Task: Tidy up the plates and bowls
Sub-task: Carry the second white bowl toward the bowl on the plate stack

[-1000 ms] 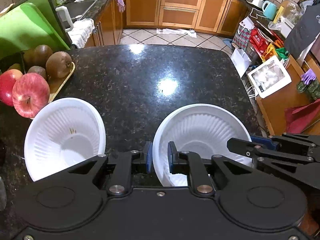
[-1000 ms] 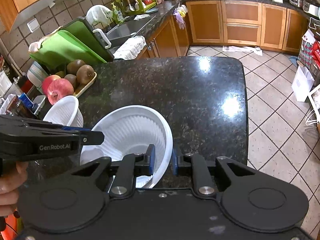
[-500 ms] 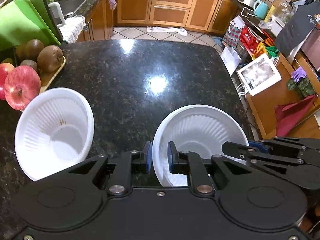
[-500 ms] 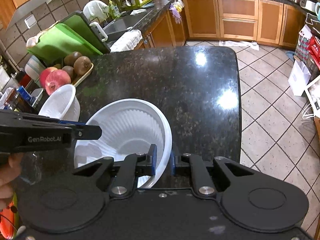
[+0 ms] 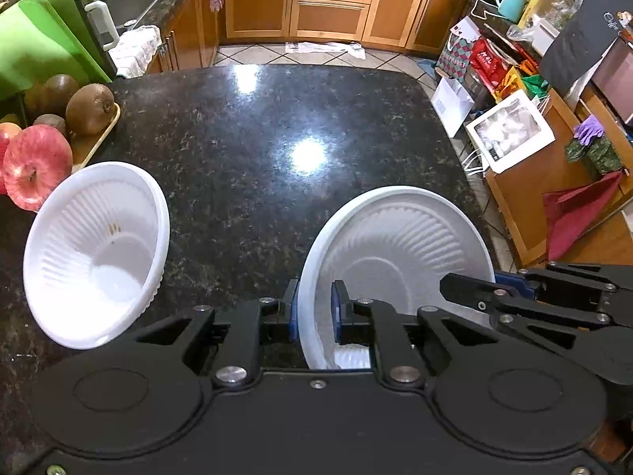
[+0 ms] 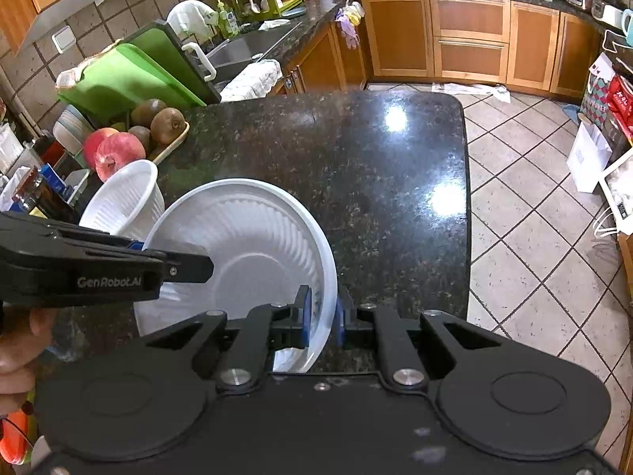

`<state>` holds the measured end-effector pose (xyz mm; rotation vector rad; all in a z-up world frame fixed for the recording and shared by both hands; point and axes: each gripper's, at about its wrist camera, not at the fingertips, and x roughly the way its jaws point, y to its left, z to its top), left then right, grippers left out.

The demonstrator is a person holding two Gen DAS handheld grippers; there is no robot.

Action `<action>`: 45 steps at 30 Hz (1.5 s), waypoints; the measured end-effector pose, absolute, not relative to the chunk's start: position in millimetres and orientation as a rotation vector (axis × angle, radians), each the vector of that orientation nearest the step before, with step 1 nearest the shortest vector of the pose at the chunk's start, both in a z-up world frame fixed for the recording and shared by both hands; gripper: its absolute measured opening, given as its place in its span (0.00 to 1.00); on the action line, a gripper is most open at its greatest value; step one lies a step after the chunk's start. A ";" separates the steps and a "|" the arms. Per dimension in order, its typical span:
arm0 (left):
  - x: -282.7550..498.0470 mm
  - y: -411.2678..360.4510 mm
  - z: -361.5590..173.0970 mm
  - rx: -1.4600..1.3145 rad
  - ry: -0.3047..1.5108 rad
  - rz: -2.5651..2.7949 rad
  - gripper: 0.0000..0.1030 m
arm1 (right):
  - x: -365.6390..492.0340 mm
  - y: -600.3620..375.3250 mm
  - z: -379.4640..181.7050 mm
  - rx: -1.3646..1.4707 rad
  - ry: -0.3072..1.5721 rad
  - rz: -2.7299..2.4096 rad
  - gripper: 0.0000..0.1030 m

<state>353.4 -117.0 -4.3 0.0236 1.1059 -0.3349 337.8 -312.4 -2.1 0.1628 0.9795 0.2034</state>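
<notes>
At the left, beside a wooden tray of kiwis and red apples (image 5: 37,166), a deep ribbed white plastic bowl (image 5: 95,253) rests tilted on the speckled black granite tabletop (image 5: 277,126). The shallow ribbed white plastic plate (image 5: 395,253) is held up off the tabletop — the left gripper (image 5: 312,308) and right gripper (image 6: 320,316) both have jaws clamped on its rim. Nothing is stacked yet, so most sorting remains. Beyond lie wooden cabinets (image 6: 467,35) and tiled floor.
</notes>
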 end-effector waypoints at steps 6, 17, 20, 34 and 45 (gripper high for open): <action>330.8 -117.2 18.6 0.044 1.068 -0.348 0.20 | 313.5 -309.5 22.7 0.143 0.945 0.187 0.14; 270.7 -97.4 60.0 0.037 1.030 -0.395 0.20 | 232.0 -291.9 88.0 0.132 0.851 0.200 0.14; 254.1 -88.6 66.5 0.038 1.026 -0.408 0.20 | 208.6 -283.5 99.7 0.143 0.844 0.212 0.14; 181.7 -35.1 67.5 0.062 1.016 -0.443 0.20 | 120.5 -229.2 92.2 0.149 0.869 0.231 0.14; 156.6 -19.6 43.8 0.116 1.013 -0.438 0.20 | 95.9 -196.6 65.6 0.181 0.935 0.212 0.15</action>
